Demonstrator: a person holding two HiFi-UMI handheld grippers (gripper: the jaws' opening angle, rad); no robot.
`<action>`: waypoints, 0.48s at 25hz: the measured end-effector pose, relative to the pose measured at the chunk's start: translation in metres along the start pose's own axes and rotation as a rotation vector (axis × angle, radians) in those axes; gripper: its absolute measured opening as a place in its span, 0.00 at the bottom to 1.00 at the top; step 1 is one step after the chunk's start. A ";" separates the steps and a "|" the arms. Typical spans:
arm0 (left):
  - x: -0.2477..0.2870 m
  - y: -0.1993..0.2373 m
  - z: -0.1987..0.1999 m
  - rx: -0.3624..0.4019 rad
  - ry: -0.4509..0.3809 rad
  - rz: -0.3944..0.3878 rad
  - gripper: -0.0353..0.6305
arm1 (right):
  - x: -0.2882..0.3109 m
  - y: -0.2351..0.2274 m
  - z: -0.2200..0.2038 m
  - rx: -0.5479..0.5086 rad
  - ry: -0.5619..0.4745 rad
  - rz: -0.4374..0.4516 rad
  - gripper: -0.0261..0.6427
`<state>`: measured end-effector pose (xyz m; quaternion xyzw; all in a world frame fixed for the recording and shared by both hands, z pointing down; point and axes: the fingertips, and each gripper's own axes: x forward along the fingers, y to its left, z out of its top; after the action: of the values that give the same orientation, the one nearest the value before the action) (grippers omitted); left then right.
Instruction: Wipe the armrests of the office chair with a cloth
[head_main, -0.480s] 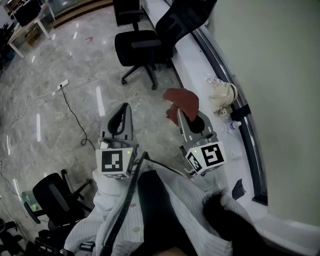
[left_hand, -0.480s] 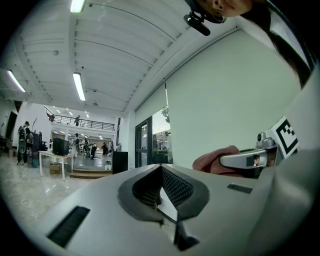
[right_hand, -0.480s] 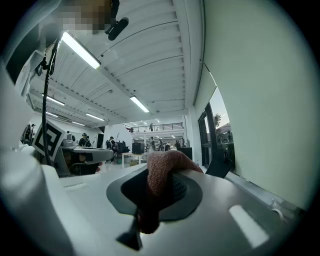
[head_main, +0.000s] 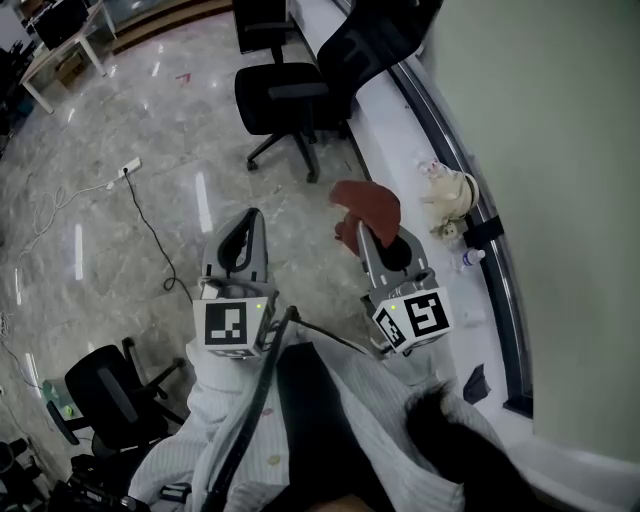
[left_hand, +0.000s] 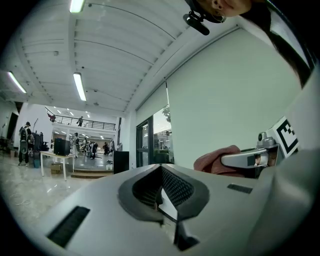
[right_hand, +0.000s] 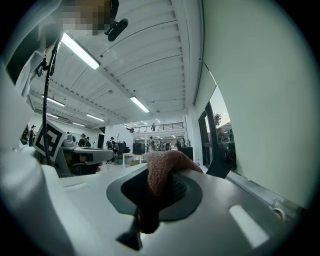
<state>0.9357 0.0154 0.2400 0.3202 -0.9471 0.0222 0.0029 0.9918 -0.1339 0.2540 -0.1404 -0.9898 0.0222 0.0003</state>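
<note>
A black office chair (head_main: 285, 95) stands on the floor ahead of me, with a second one (head_main: 375, 35) tilted against the white ledge (head_main: 395, 140). My right gripper (head_main: 362, 232) is shut on a reddish-brown cloth (head_main: 367, 207), which bulges from its jaws (right_hand: 165, 170). My left gripper (head_main: 248, 222) is held beside it, jaws together with nothing between them (left_hand: 161, 192). Both point forward at about waist height, well short of the chairs. The cloth (left_hand: 215, 161) also shows at the right of the left gripper view.
A cable with a power strip (head_main: 128, 167) trails over the marble floor at left. Another black chair (head_main: 110, 400) stands low at left. Small bottles and a pale bundle (head_main: 445, 195) lie on the ledge by the wall. A white desk (head_main: 55, 45) is far left.
The scene has shifted slightly in the head view; both grippers hold the same pose with the cloth still clamped.
</note>
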 end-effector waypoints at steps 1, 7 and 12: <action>0.000 0.001 0.000 -0.001 0.001 0.002 0.06 | 0.001 0.001 0.000 0.003 0.001 0.002 0.08; 0.002 0.005 -0.004 -0.007 0.013 0.022 0.06 | 0.004 -0.001 -0.002 0.014 0.000 0.018 0.09; 0.003 0.014 -0.009 -0.010 0.016 0.069 0.06 | 0.011 -0.006 -0.007 0.016 0.006 0.048 0.09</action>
<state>0.9249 0.0250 0.2480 0.2870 -0.9576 0.0203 0.0114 0.9793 -0.1357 0.2615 -0.1644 -0.9859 0.0296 0.0038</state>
